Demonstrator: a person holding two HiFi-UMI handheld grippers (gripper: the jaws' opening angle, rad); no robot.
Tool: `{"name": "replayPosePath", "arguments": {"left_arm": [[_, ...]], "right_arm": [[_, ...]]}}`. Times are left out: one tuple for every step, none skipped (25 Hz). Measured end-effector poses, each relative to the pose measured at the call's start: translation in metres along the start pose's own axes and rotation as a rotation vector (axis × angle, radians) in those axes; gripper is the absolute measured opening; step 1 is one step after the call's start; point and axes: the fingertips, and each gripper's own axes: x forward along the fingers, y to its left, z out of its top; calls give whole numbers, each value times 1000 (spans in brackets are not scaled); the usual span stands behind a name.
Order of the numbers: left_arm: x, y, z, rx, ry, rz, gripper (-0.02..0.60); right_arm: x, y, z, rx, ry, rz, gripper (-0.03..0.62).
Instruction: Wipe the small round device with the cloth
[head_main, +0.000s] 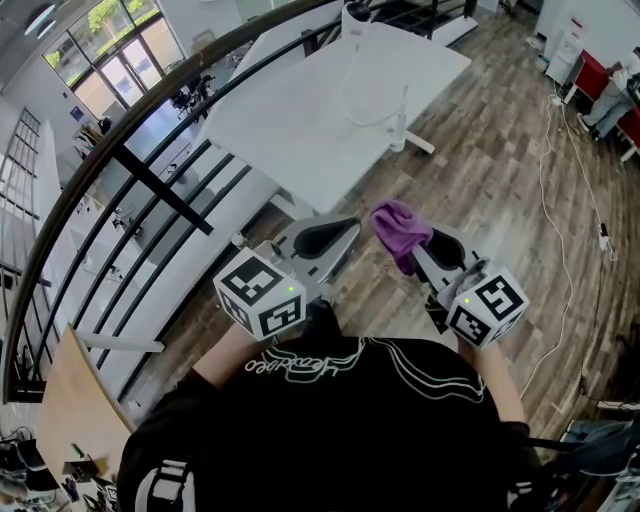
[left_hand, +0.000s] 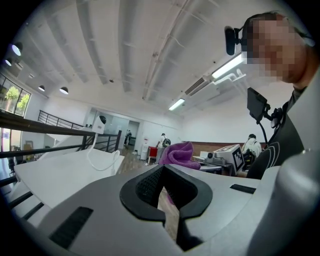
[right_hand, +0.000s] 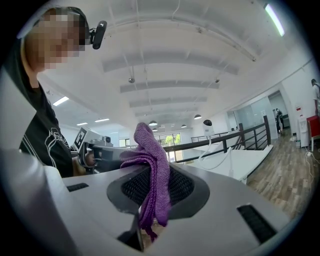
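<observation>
The right gripper (head_main: 428, 255) has its jaws pressed together on a purple cloth (right_hand: 154, 170), which is pinched between the black pads; one bunched end stands up above the jaws and the other hangs below them. This gripper is held level at about waist height in front of the person's black shirt (head_main: 340, 420), pointing forward, with its marker cube (head_main: 488, 303) close to the body and the bare forearm (head_main: 503, 385) running back along the person's right side. Just beside it the left gripper (left_hand: 163, 192) is also level and points the same way; its jaws are closed together with nothing between them. Its own marker cube (head_main: 262, 292) sits in front of the left forearm (head_main: 225, 355). The two grippers are side by side, near each other but not touching, over a wooden floor (head_main: 500, 170). Ahead of them, well apart from both, stands a white table (head_main: 300, 110). The small round device (head_main: 356, 17), white with a dark face, stands at the table's far edge. A white cable (head_main: 375, 120) loops from it across the tabletop toward the right edge. A black railing (head_main: 150, 110) curves past the table's left side.
</observation>
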Motion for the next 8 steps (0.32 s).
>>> {"name": "replayPosePath", "arguments": {"left_arm": [[0, 0, 0, -1, -2, 2, 8], [0, 1, 1, -2, -3, 3, 8], [0, 2, 1, -2, -4, 5, 8], [0, 3, 1, -3, -5, 7, 8], [1, 4, 1, -5, -4, 9, 8], [1, 5, 0, -7, -3, 11, 8], [1, 6, -1, -10, -2, 13, 8], [0, 7, -2, -12, -2, 15, 8]], "right_arm": [[0, 0, 1, -1, -1, -1, 72], [0, 0, 2, -2, -4, -1, 72], [1, -1, 3, -4, -6, -2, 72], [2, -1, 3, -4, -8, -1, 72], [3, -1, 3, -5, -8, 0, 72], [4, -1, 2, -5, -7, 2, 72], [5, -1, 2, -4, -5, 4, 72], [6, -1, 1, -4, -4, 6, 72]]}}
